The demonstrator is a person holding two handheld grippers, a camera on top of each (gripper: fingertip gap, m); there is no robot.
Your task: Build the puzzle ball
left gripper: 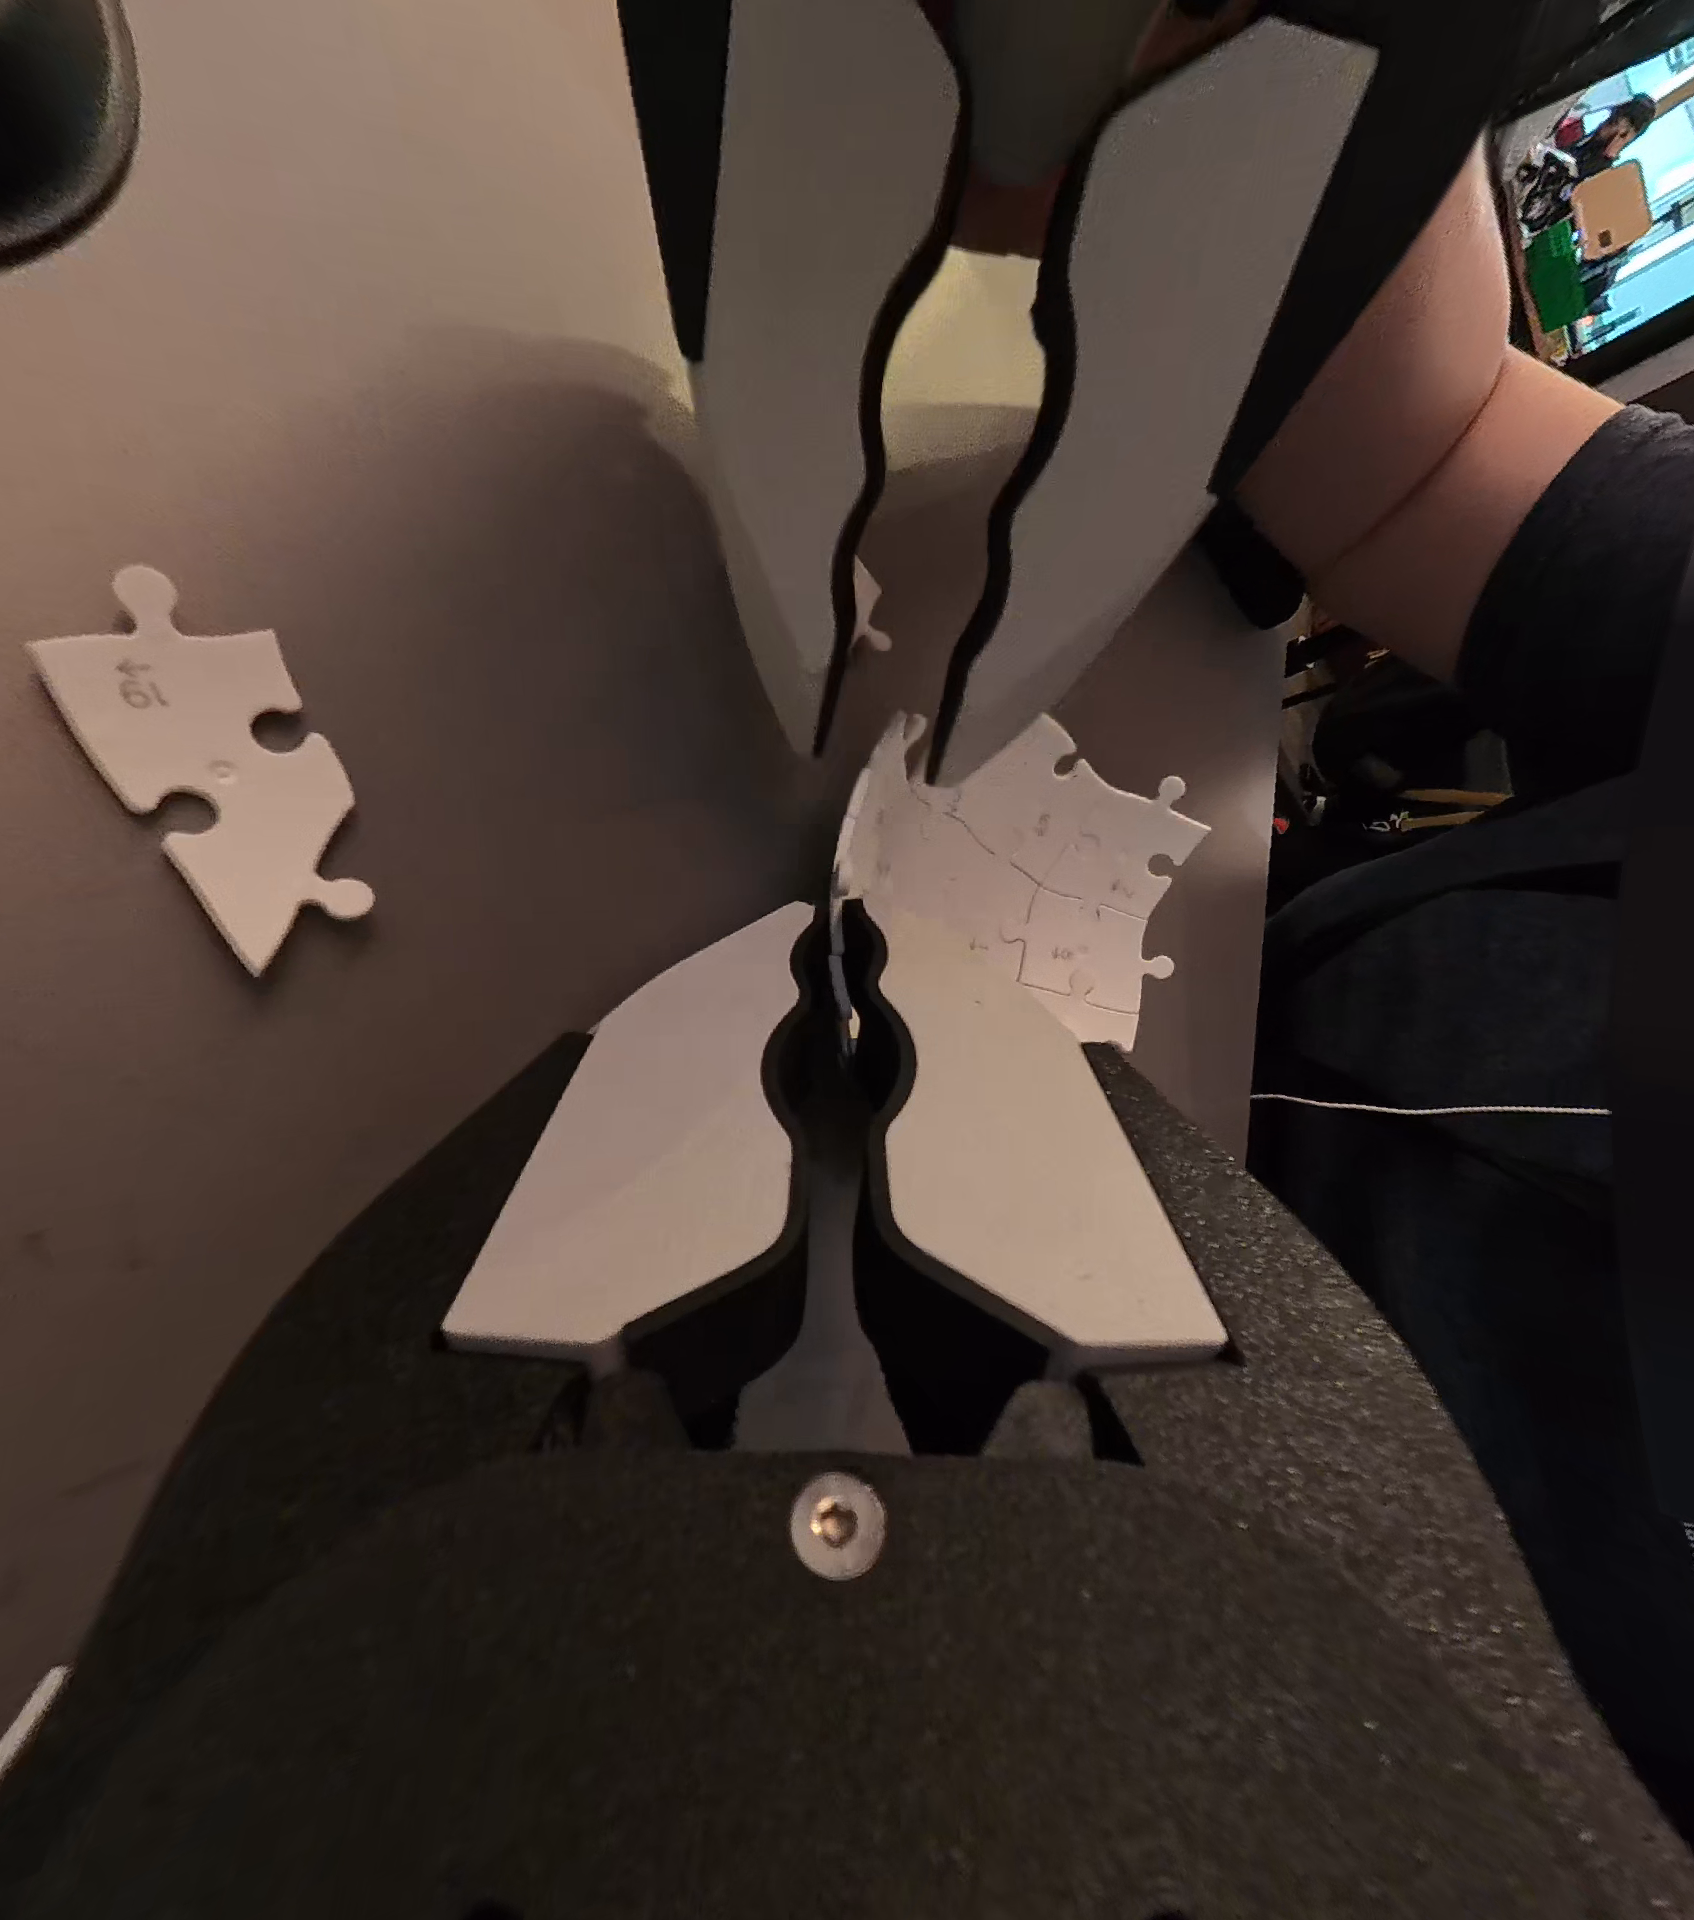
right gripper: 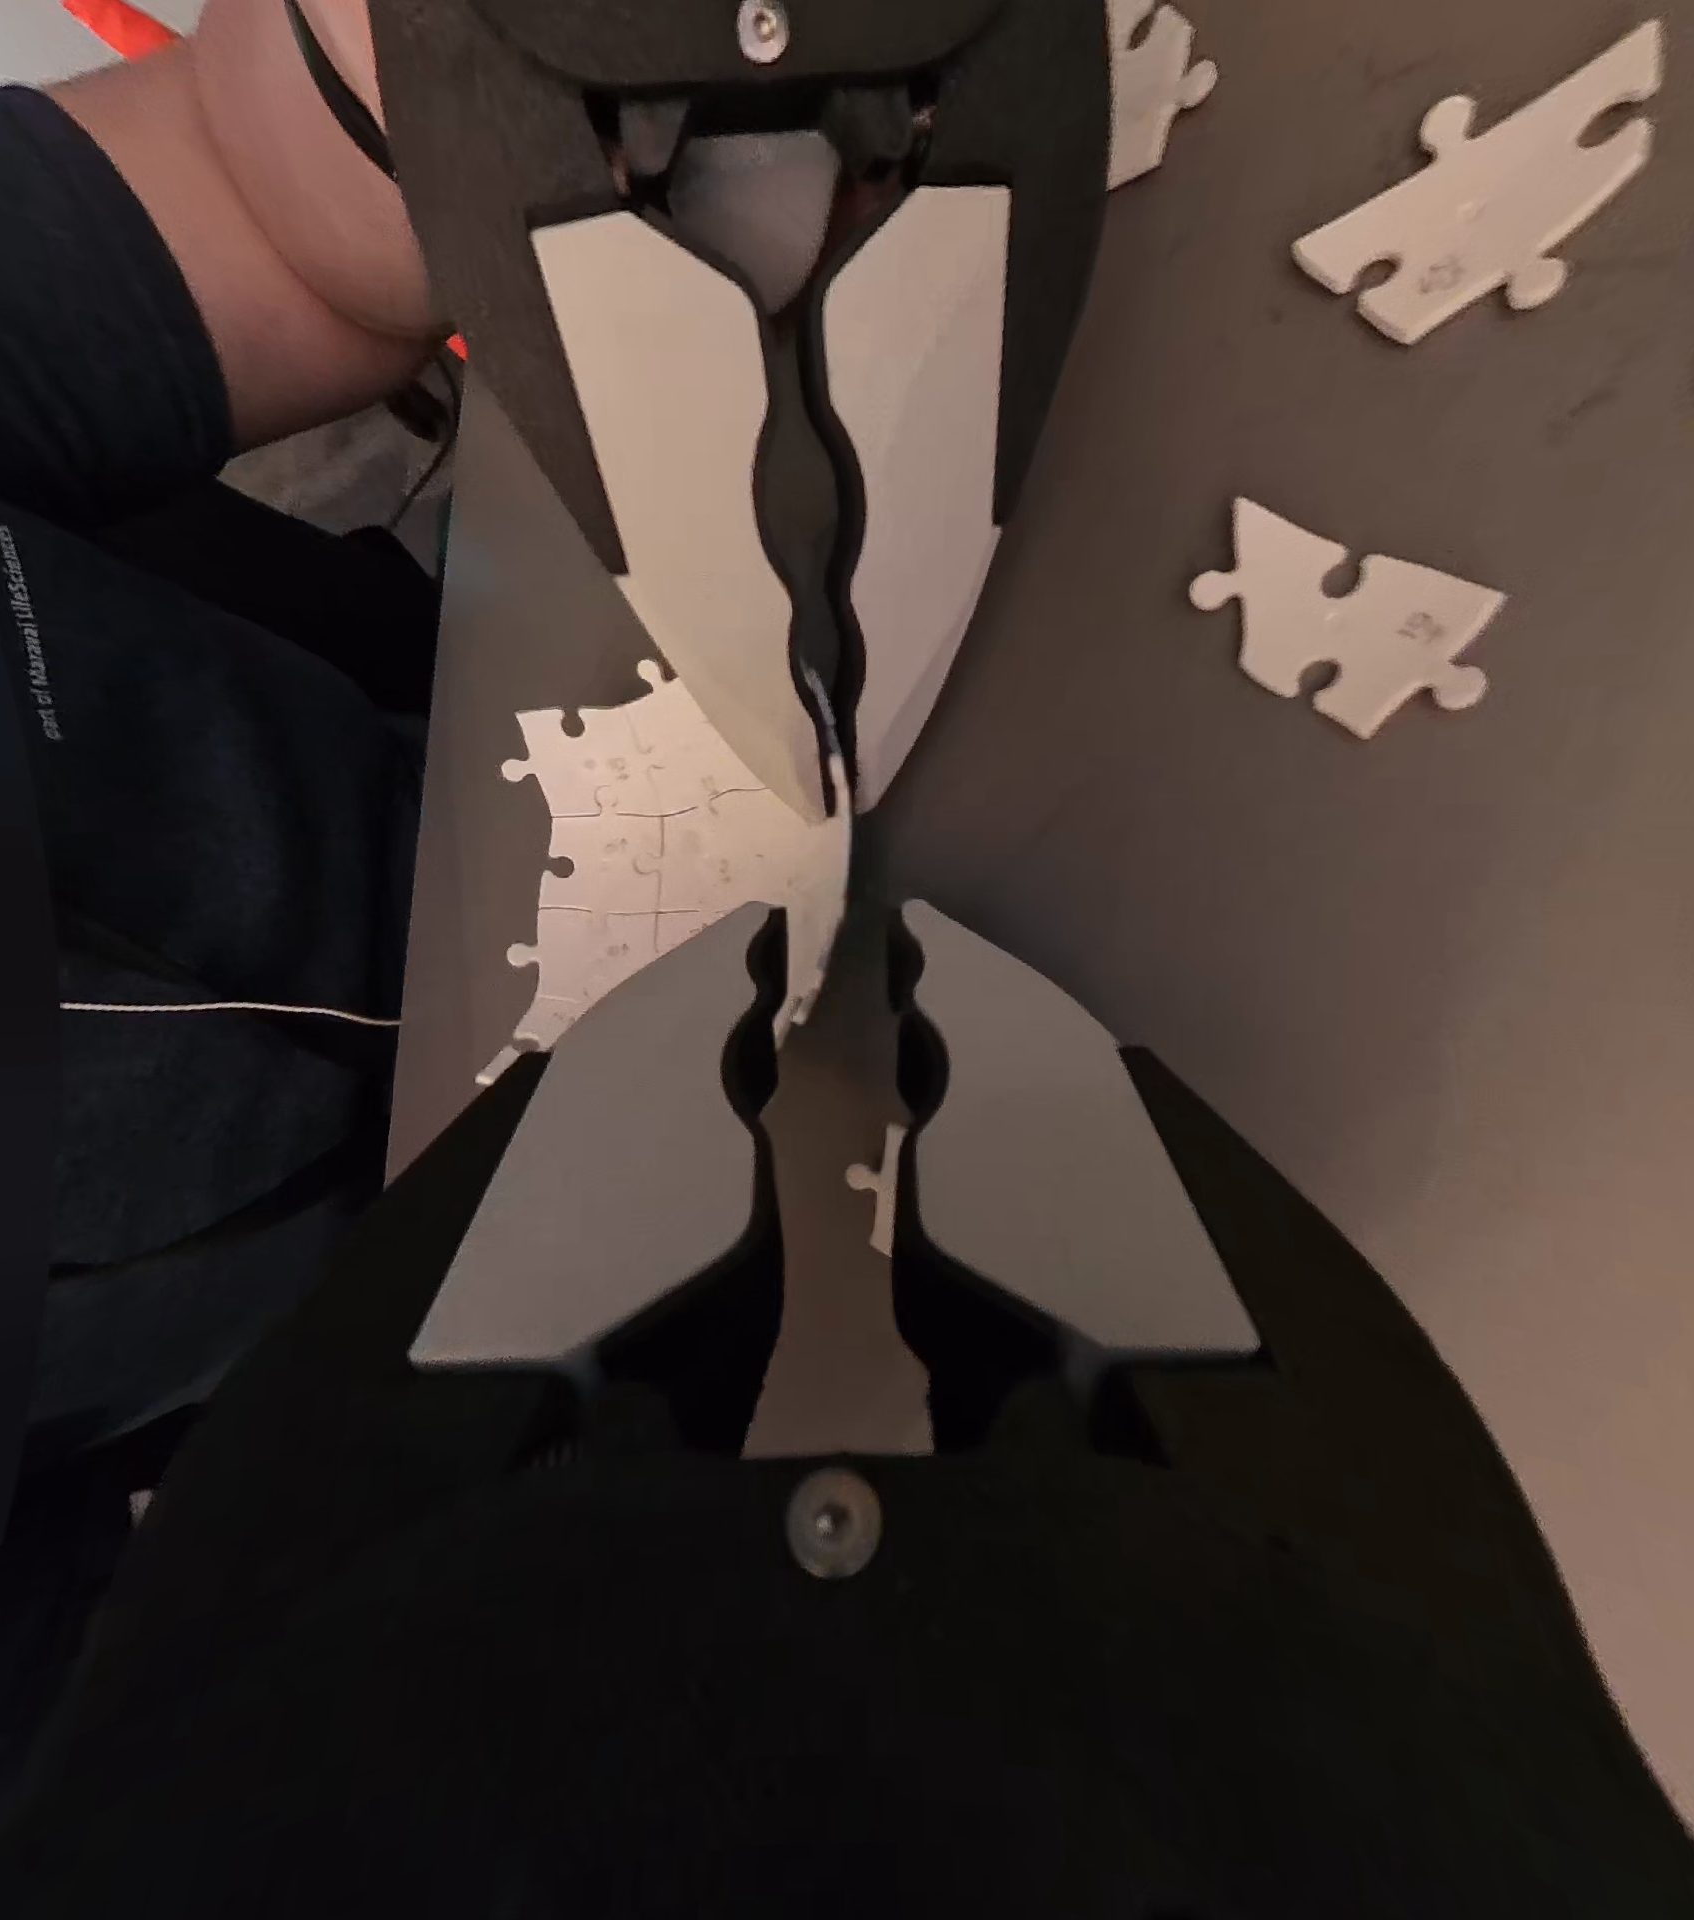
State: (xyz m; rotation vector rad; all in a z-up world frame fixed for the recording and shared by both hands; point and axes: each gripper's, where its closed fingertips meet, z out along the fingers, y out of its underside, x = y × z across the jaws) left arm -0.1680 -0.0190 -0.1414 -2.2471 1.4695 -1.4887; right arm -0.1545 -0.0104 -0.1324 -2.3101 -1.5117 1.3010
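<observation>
On a grey table [right gripper: 1238, 935], loose white puzzle pieces [right gripper: 1347, 634] lie upper right. The left gripper [left gripper: 843, 925] pinches the joined puzzle section [left gripper: 1019, 883] at centre frame. The right gripper [right gripper: 838, 914] is parted, straddling its edge.

Setting: indoor office or lab workspace. Grey table [left gripper: 407, 364] with loose white puzzle pieces [right gripper: 1352, 634]. Beyond table edge, a bright room [left gripper: 1653, 208] with desks, a cardboard box, people at work. Seated person's dark sleeve [left gripper: 1549, 644] alongside.

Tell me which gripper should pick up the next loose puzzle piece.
Probably right. The left gripper is shut on the joined puzzle section and steadies it. The right gripper is open, holding nothing, and a loose piece lies on the table to its right.
</observation>
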